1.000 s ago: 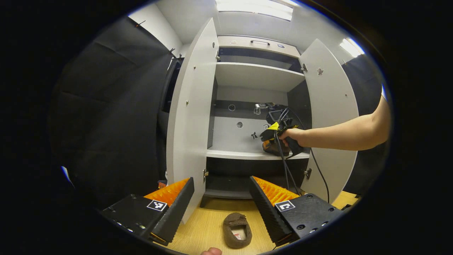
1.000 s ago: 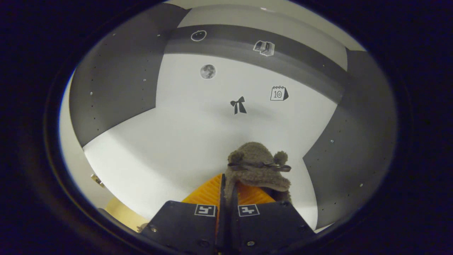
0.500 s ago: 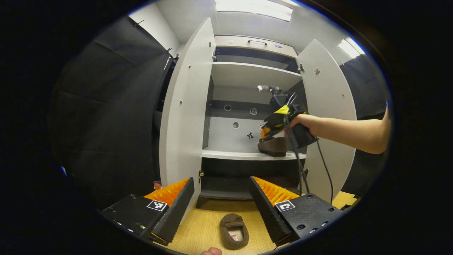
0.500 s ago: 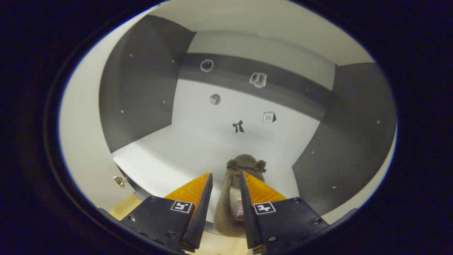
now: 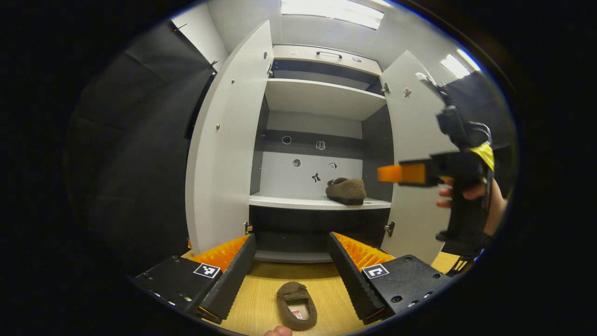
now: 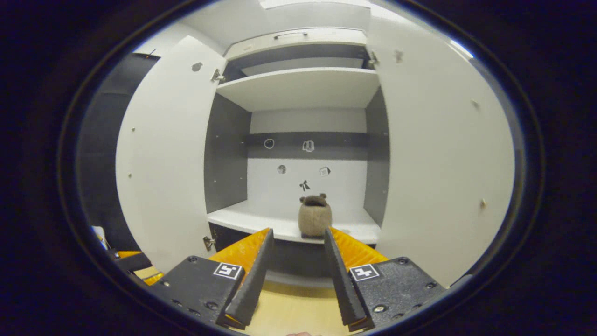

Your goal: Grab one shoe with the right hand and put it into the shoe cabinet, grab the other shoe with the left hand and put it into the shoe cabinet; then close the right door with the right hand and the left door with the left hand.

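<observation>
The left hand-held gripper (image 5: 291,261) stood released above the floor (image 5: 261,298), where one shoe (image 5: 296,311) lay near its front edge between the fingers. Both cabinet (image 5: 322,95) doors were wide apart. The other shoe (image 5: 346,190) sat near the shelf's (image 5: 284,201) right front edge. The right hand-held gripper (image 6: 294,261) was released, apart from it.

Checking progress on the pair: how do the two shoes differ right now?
The shelf shoe sits inside the cabinet on the middle shelf; the floor shoe lies on the wooden floor in front of it. The shelf shoe shows its side, the floor shoe its open top. Both are brown and fuzzy, and neither is held.
</observation>
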Tool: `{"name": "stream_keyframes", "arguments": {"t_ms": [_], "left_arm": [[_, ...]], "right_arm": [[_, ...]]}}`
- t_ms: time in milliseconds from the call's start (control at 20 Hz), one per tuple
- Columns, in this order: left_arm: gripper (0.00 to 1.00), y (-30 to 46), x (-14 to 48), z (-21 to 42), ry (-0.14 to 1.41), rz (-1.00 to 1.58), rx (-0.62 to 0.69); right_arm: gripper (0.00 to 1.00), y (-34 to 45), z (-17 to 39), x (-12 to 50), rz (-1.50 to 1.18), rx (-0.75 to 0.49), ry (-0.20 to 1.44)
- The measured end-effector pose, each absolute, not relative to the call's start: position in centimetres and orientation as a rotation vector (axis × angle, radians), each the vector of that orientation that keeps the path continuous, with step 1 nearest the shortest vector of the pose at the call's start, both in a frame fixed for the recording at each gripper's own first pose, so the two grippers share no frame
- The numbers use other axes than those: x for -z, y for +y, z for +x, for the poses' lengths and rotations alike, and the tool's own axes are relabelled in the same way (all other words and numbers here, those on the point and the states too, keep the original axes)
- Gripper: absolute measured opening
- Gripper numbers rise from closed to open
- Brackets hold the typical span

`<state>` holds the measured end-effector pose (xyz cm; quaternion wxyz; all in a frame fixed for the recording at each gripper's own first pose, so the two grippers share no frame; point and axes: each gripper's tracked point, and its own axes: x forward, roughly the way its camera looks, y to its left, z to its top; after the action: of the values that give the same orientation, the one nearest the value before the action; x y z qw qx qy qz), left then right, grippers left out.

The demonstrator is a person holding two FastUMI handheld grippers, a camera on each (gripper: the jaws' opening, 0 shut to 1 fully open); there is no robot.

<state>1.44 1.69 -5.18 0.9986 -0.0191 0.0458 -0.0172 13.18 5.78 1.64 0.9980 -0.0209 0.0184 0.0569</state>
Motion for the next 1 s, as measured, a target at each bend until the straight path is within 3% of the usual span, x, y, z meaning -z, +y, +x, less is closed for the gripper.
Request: {"name": "stream_keyframes", "arguments": {"t_ms": [150,200,450,750,1000], "left_arm": [[0.95,0.7,5.9,1.3,0.103,-0.031,0.053],[0.94,0.5,6.3,1.2,0.114,-0.029,0.059],[0.95,-0.1,10.4,0.6,0.206,-0.080,0.074],[0.95,2.5,24.4,-1.1,0.585,-0.110,0.032],[0.96,4.4,32.9,0.0,0.758,-0.156,-0.022]], "right_arm": [[0.75,1.2,9.5,3.0,-0.106,0.025,-0.007],[0.71,0.4,8.3,4.5,-0.118,0.046,-0.001],[0.77,-1.9,3.7,9.4,-0.110,0.090,0.080],[0.78,-2.6,1.6,10.4,-0.128,0.084,0.120],[0.77,-2.3,0.8,10.1,-0.159,0.067,0.131]]}}
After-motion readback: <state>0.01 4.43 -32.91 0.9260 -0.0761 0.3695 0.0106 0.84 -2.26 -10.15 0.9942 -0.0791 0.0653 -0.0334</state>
